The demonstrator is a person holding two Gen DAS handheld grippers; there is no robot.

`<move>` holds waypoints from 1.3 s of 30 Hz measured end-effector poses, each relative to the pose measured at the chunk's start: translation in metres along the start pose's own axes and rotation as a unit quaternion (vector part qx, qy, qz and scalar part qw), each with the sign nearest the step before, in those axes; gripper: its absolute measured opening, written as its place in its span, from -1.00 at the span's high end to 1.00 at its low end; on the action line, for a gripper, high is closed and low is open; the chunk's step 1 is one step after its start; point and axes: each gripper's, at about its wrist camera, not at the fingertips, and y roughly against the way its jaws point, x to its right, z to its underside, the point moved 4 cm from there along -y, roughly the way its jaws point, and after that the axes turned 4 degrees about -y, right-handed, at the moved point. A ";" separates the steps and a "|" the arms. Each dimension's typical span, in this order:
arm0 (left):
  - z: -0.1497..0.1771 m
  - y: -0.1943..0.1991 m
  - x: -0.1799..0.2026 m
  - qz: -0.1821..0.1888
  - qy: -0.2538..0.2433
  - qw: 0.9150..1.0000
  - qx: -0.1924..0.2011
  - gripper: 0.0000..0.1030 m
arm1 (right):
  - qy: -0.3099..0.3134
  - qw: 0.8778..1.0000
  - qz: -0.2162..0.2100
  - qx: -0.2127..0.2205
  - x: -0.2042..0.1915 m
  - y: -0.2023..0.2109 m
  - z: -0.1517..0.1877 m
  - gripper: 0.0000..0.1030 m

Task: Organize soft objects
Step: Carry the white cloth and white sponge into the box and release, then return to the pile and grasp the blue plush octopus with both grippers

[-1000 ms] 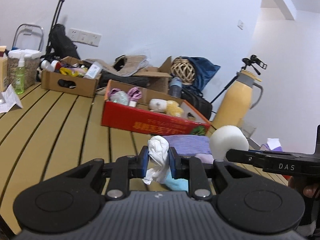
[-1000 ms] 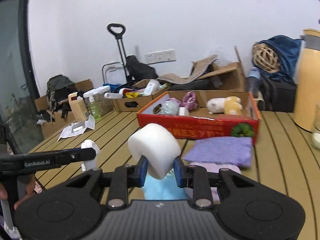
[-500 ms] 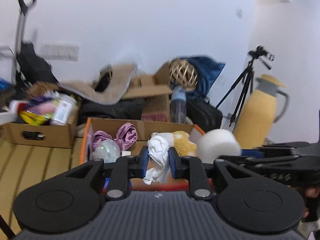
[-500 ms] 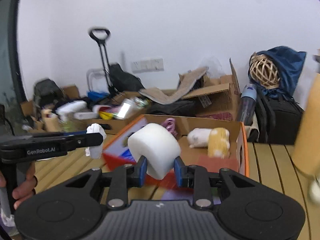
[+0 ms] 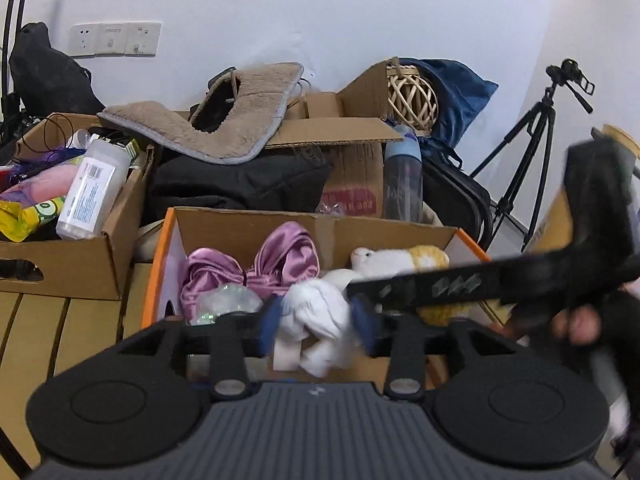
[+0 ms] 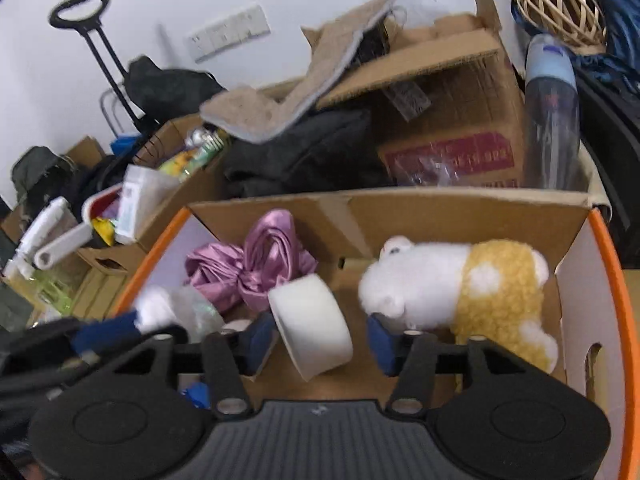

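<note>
Both grippers hang over an orange-rimmed cardboard box (image 5: 160, 276) (image 6: 612, 280). My left gripper (image 5: 318, 320) has its jaws spread, with a white cloth (image 5: 320, 316) loose between them. My right gripper (image 6: 320, 336) is open; a white foam block (image 6: 312, 332) sits tilted between its fingers, touching the left pad only. In the box lie a pink satin cloth (image 6: 248, 272) (image 5: 280, 264), a white-and-yellow plush toy (image 6: 460, 284) (image 5: 396, 258) and a clear plastic bag (image 5: 228, 304). The right gripper's body (image 5: 520, 276) crosses the left wrist view.
A brown box (image 5: 80, 248) of bottles and packets stands to the left. Behind are black clothing (image 5: 236, 184), a beige fleece mat (image 5: 224, 120), an open carton (image 6: 452, 120), a blue water bottle (image 6: 552, 112), a wicker ball (image 5: 412, 98) and a tripod (image 5: 536, 136).
Both grippers moved forward from the table's front to over the box. Both have opened: the foam block and the white cloth are no longer squeezed.
</note>
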 end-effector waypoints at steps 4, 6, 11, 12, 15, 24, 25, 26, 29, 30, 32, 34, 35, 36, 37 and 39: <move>0.001 0.013 0.005 -0.003 -0.016 1.000 -0.001 -0.34 | 0.012 1.000 0.000 0.024 -0.002 0.029 -0.001 -0.13; -0.003 0.021 0.006 -0.008 -0.020 1.000 0.000 -0.34 | 0.023 0.999 0.003 0.029 -0.004 0.047 -0.002 -0.19; -0.020 0.071 0.015 -0.023 -0.021 0.999 0.022 -0.34 | 0.034 0.998 0.018 0.048 -0.006 0.094 -0.001 -0.19; -0.022 0.085 0.018 -0.024 -0.023 0.999 0.028 -0.36 | 0.037 0.998 0.019 0.053 -0.008 0.108 0.001 -0.20; -0.023 0.136 0.030 -0.034 -0.033 0.997 0.055 -0.42 | 0.050 0.996 0.023 0.071 -0.016 0.154 0.013 -0.22; 0.095 0.285 0.082 -0.075 -0.059 0.986 0.136 -0.64 | 0.109 0.980 0.035 0.161 -0.041 0.288 0.144 -0.39; 0.112 0.297 0.085 -0.079 -0.064 0.985 0.138 -0.64 | 0.118 0.977 0.035 0.173 -0.044 0.298 0.168 -0.46; 0.131 0.309 0.088 -0.084 -0.060 0.985 0.137 -0.64 | 0.129 0.974 0.034 0.185 -0.048 0.308 0.194 -0.49; 0.183 0.342 0.092 -0.086 -0.034 0.987 0.129 -0.68 | 0.152 0.965 0.042 0.211 -0.060 0.331 0.267 -0.57; 0.197 0.351 0.092 -0.088 -0.024 0.988 0.127 -0.72 | 0.153 0.963 0.044 0.217 -0.062 0.338 0.290 -0.58; 0.219 0.364 0.094 -0.086 -0.009 0.989 0.118 -0.75 | 0.139 0.963 0.041 0.227 -0.065 0.348 0.327 -0.64; 0.233 0.372 0.101 -0.086 -0.016 0.990 0.109 -0.75 | 0.114 0.965 0.035 0.232 -0.066 0.355 0.359 -0.66; 0.237 0.373 0.102 -0.088 -0.024 0.990 0.107 -0.75 | 0.108 0.966 0.034 0.231 -0.067 0.357 0.371 -0.66; 0.239 0.375 0.105 -0.092 -0.031 0.990 0.107 -0.75 | 0.103 0.968 0.033 0.227 -0.069 0.358 0.381 -0.66; 0.240 0.378 0.108 -0.092 -0.035 0.989 0.109 -0.75 | 0.102 0.970 0.031 0.220 -0.070 0.358 0.388 -0.66; 0.241 0.379 0.112 -0.083 -0.034 0.989 0.114 -0.75 | 0.106 0.970 0.039 0.214 -0.075 0.360 0.398 -0.66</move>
